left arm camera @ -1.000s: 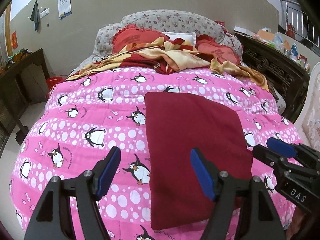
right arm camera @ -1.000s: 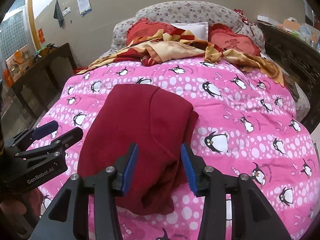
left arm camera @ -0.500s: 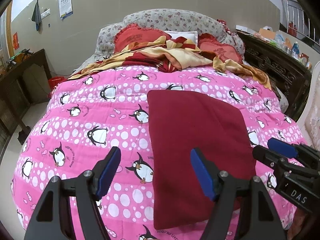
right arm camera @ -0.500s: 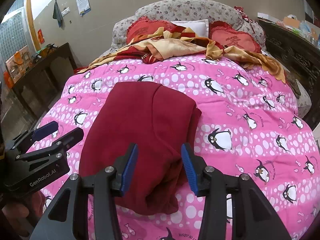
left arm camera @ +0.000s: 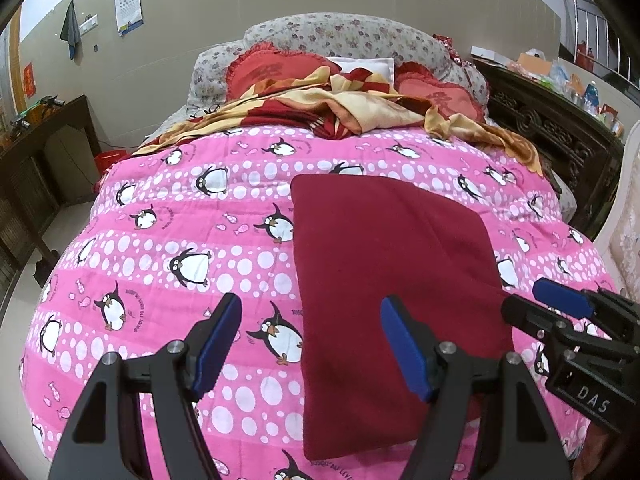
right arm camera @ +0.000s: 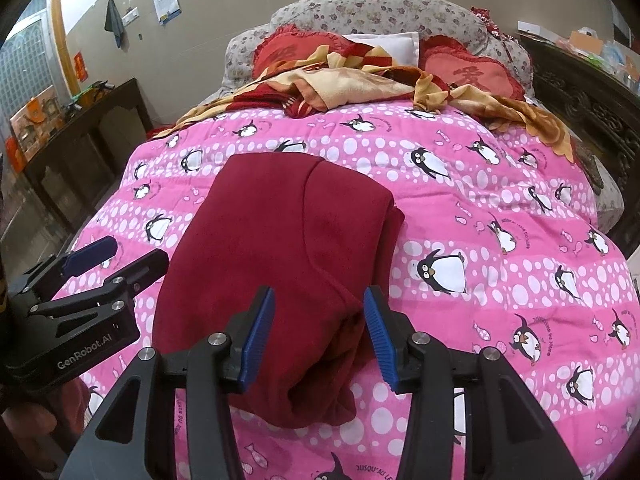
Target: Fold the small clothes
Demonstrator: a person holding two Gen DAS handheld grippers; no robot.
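Observation:
A dark red garment (left arm camera: 384, 272) lies folded into a rough rectangle on the pink penguin quilt (left arm camera: 192, 240); it also shows in the right wrist view (right arm camera: 288, 248), where its right edge is layered and rumpled. My left gripper (left arm camera: 312, 344) is open and empty, above the garment's near left edge. My right gripper (right arm camera: 318, 334) is open and empty, above the garment's near right part. Each gripper shows at the side of the other's view: the right one (left arm camera: 560, 312) and the left one (right arm camera: 116, 256).
A crumpled red and yellow blanket (left arm camera: 340, 104) and red heart cushions (left arm camera: 272, 72) lie at the head of the bed. A dark wooden desk (left arm camera: 44, 152) stands on the left, a carved dark cabinet (left arm camera: 560, 140) on the right.
Both grippers have drawn back and up a little from the garment. The garment has not moved. Both stay open.

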